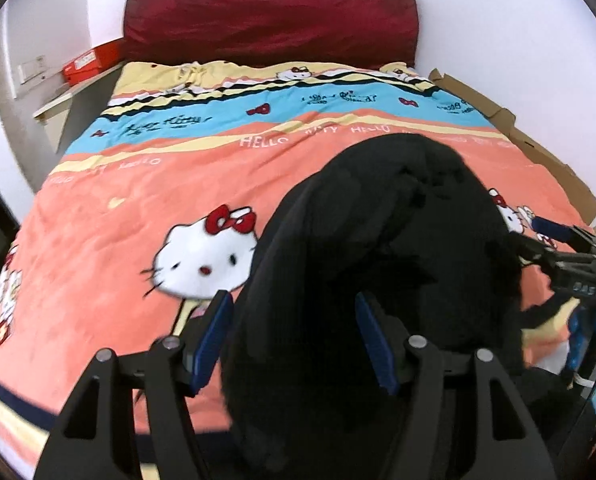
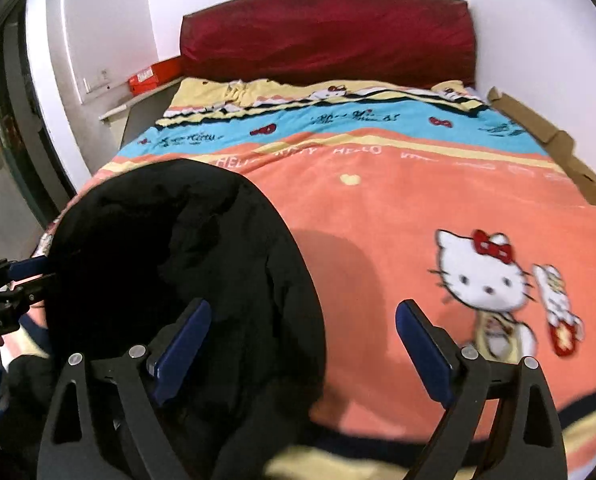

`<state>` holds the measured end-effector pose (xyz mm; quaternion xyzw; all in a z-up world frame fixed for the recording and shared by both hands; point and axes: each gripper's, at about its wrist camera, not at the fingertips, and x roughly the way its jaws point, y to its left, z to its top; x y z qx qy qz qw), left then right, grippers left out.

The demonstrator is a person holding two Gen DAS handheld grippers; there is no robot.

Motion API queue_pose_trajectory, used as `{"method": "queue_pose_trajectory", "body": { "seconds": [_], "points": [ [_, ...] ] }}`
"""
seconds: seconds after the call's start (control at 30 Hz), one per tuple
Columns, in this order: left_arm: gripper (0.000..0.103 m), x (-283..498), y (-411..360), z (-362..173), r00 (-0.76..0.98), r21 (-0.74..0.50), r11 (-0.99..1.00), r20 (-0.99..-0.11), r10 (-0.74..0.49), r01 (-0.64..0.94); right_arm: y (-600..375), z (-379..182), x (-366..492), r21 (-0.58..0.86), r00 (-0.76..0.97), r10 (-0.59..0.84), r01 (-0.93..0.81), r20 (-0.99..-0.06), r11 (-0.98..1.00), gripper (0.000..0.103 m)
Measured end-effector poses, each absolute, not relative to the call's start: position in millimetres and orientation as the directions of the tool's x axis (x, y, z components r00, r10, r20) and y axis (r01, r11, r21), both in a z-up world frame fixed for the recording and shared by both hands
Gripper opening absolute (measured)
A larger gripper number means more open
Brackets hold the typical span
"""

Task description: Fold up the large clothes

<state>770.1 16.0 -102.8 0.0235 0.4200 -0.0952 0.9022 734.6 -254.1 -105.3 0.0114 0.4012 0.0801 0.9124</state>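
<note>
A large black garment [image 1: 378, 240] lies bunched on the near part of the bed, over the orange cartoon-cat blanket [image 1: 118, 240]. My left gripper [image 1: 294, 340] stands open with the black cloth filling the space between its blue pads; the left pad looks just clear of the cloth. In the right wrist view the garment [image 2: 158, 248] sits at the left. My right gripper [image 2: 302, 350] is wide open: its left finger lies against the cloth, its right finger is over bare blanket [image 2: 378, 220]. Each gripper shows at the edge of the other's view, dark and blurred.
A dark red headboard [image 1: 270, 12] stands against the white wall. A red box [image 1: 90, 62] rests on a shelf left of the bed. Flattened cardboard [image 1: 538, 148] runs along the bed's right side. Blue and white items [image 1: 590, 332] lie at the near right.
</note>
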Motion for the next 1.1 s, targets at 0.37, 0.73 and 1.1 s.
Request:
{"method": "queue_pose_trajectory", "body": {
  "seconds": [0.37,0.73,1.1],
  "points": [
    [0.014,783.5,26.0,-132.7,0.622,-0.087,0.981,-0.763,-0.177,0.172,-234.1,-144.1,773.8,0.179,0.632,0.274,-0.212,-0.725,0.961,0.016],
    [0.009,631.2,56.9,-50.6,0.698,-0.097,0.972,-0.68,-0.223,0.216,-220.7,-41.7,635.0,0.277,0.631,0.482,-0.401,-0.608,0.873,0.009],
    [0.009,458.9,83.8,-23.3,0.724,-0.159,0.958,-0.628,-0.284,0.238,-228.9,22.4,419.3,0.224,0.655,0.544,-0.51,-0.524,0.83,0.009]
  ]
}}
